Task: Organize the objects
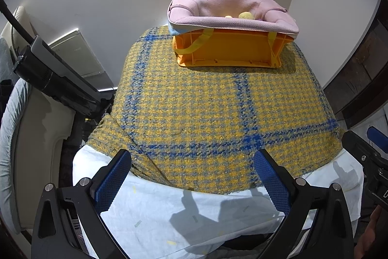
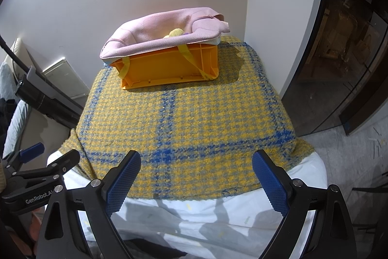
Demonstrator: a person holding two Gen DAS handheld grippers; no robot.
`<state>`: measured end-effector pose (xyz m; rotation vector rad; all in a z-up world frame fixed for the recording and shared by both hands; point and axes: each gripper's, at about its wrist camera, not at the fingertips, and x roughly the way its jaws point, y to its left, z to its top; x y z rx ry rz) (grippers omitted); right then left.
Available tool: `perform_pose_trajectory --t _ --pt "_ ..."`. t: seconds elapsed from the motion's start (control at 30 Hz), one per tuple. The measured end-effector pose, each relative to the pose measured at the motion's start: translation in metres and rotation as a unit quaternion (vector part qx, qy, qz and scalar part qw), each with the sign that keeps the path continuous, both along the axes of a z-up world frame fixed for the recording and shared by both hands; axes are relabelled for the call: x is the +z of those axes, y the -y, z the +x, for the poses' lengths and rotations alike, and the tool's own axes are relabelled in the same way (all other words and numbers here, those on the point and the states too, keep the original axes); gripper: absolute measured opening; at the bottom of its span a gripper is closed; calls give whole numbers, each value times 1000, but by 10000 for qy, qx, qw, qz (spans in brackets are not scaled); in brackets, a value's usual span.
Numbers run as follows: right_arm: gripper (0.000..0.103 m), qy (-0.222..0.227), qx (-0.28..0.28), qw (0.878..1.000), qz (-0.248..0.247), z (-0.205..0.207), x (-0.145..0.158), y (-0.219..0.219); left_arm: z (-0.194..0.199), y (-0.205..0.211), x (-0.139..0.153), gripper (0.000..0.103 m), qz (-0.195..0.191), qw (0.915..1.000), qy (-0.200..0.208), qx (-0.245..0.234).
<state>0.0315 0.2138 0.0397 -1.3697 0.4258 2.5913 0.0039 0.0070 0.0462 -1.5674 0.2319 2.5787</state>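
Note:
An orange plastic crate (image 1: 230,50) (image 2: 169,67) stands at the far end of the table, on a yellow-and-blue checked blanket (image 1: 206,113) (image 2: 194,123). A pink cloth bag (image 1: 230,9) (image 2: 165,28) lines the crate and folds over its rim. Yellow soft items (image 1: 246,15) (image 2: 175,32) show inside it. My left gripper (image 1: 194,176) is open and empty above the near table edge. My right gripper (image 2: 196,176) is open and empty beside it, also at the near edge. Both are far from the crate.
A white sheet (image 1: 169,210) (image 2: 218,215) covers the table under the blanket. A white wall stands behind. A black pole with a clamp (image 1: 55,79) (image 2: 46,98) and a cushioned seat (image 1: 36,137) are at the left. Dark glass doors (image 2: 344,52) are at the right.

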Motion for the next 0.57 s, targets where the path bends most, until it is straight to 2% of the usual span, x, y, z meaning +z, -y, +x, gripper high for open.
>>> perform_pose_trajectory --t 0.23,0.43,0.57 --pt "93 -22 -15 10000 -8 0 0 -1 0 -4 -4 103 68 9998 164 -66" --pt "93 -32 -58 10000 -41 0 1 -4 -1 3 -4 103 296 9993 200 121" --pt "93 -28 -70 10000 -62 0 0 -6 -3 4 -5 103 314 9991 235 183"
